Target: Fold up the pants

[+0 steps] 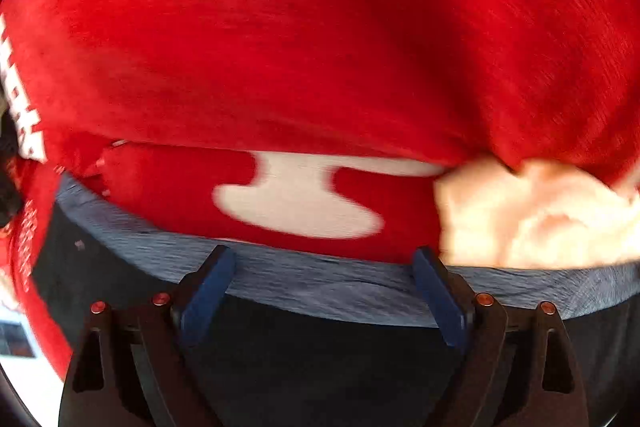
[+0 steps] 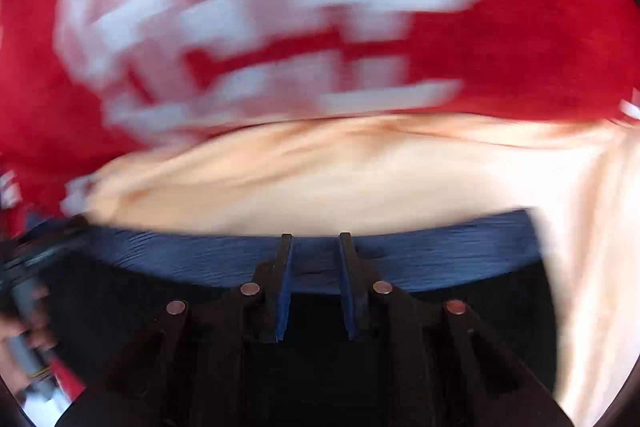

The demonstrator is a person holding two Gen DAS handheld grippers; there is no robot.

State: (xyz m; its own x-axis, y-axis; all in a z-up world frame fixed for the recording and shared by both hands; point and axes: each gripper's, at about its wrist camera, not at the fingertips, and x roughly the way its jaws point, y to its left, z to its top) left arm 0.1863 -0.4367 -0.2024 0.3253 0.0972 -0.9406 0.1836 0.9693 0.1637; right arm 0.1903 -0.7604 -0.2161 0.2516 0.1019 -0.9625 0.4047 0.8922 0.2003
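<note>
Stretching crosswise, the pants waistband sits between the spread left gripper; right gripper narrowly parted.

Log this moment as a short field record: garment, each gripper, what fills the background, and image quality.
garment: dark pants with a blue-grey waistband, lying close under both cameras
left gripper: open, fingers wide apart, tips at the waistband edge
right gripper: fingers a narrow gap apart, tips at the waistband; cannot tell whether cloth is pinched
background: red cloth with white lettering and pale peach cloth beyond the waistband
image quality: both views motion-blurred; lettering unreadable
</note>
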